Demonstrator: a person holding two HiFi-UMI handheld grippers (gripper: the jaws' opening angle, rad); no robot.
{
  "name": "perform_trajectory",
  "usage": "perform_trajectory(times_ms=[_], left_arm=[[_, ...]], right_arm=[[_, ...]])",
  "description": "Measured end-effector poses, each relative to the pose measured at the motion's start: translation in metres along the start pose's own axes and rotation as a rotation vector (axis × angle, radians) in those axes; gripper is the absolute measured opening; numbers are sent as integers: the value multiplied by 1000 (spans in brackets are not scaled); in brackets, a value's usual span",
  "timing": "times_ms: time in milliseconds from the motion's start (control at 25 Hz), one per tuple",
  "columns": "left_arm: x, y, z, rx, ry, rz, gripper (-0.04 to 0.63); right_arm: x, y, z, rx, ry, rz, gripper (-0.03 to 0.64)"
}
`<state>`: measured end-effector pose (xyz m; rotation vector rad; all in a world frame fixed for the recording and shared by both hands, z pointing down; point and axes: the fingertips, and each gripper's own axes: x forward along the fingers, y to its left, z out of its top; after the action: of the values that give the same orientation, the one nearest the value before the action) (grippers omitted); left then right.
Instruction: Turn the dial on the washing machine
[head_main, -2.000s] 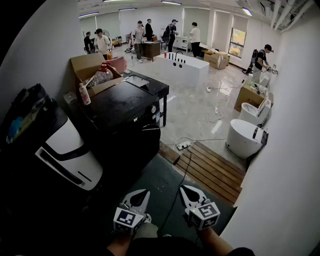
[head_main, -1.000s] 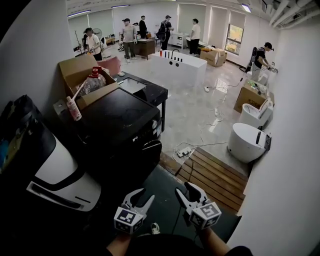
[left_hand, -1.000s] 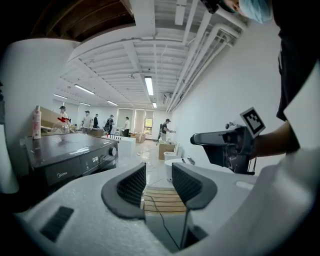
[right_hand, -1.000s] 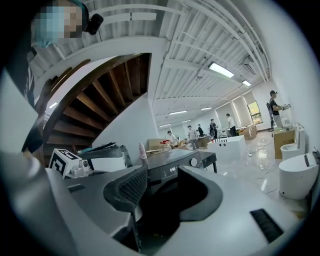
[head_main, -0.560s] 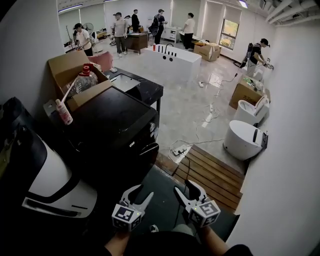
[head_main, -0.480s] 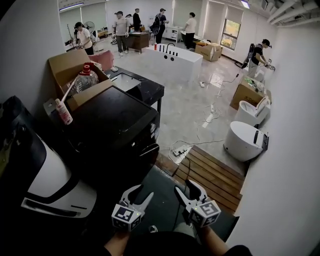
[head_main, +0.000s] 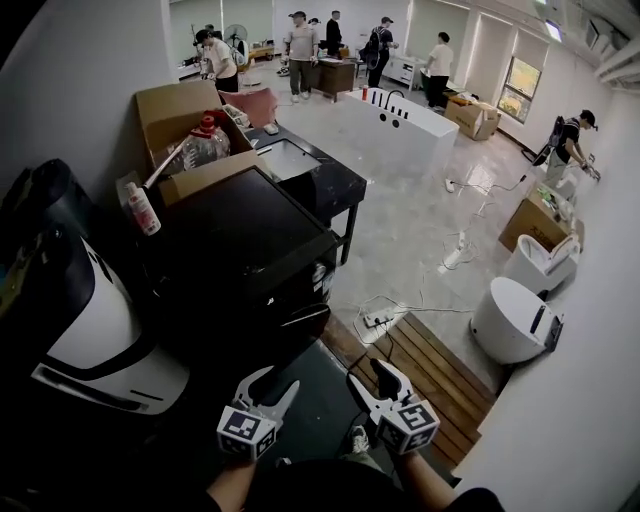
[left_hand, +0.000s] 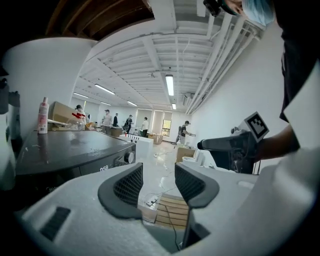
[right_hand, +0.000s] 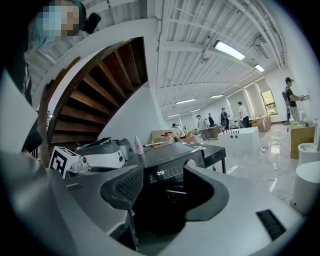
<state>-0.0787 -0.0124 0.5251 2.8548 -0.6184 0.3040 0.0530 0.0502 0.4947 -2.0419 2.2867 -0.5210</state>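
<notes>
The black washing machine (head_main: 250, 235) stands ahead and to the left, its lit display and small round dial (head_main: 319, 281) on the front panel. The dial (left_hand: 129, 157) also shows in the left gripper view, and the dial (right_hand: 190, 162) shows again in the right gripper view beside the display. My left gripper (head_main: 268, 386) and right gripper (head_main: 372, 378) hang low, side by side, well short of the machine. Both pairs of jaws are opening, and nothing is between them. Neither gripper touches the dial.
A white appliance (head_main: 90, 330) sits at the left. A cardboard box (head_main: 185, 110), water jug (head_main: 205, 145) and spray bottle (head_main: 143, 208) stand behind the machine. A wooden slat platform (head_main: 430, 370), power strip (head_main: 378, 318) and white toilet (head_main: 515, 320) lie to the right. People (head_main: 300, 40) stand at the back.
The view has swung so the washing machine sits nearer the middle. Both grippers stay low in front, and their jaws have spread wider.
</notes>
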Motion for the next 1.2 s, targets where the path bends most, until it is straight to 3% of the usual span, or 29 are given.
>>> perform_trajectory(times_ms=[280,600,880,1200], left_arm=[[42,-11,11,-48,-26,173,193],[57,-25,7,-103,-49,350,193],[59,-22,7,-119,-45,427,193],[73,15,12,-122,-35,414,193]], right_arm=[[16,-62,21,-22,54,133,236],[33,-98,24,-71,123,273,236],[57,-115,23,-101,156,314,244],[107,-120,25,-156,185,296,259]])
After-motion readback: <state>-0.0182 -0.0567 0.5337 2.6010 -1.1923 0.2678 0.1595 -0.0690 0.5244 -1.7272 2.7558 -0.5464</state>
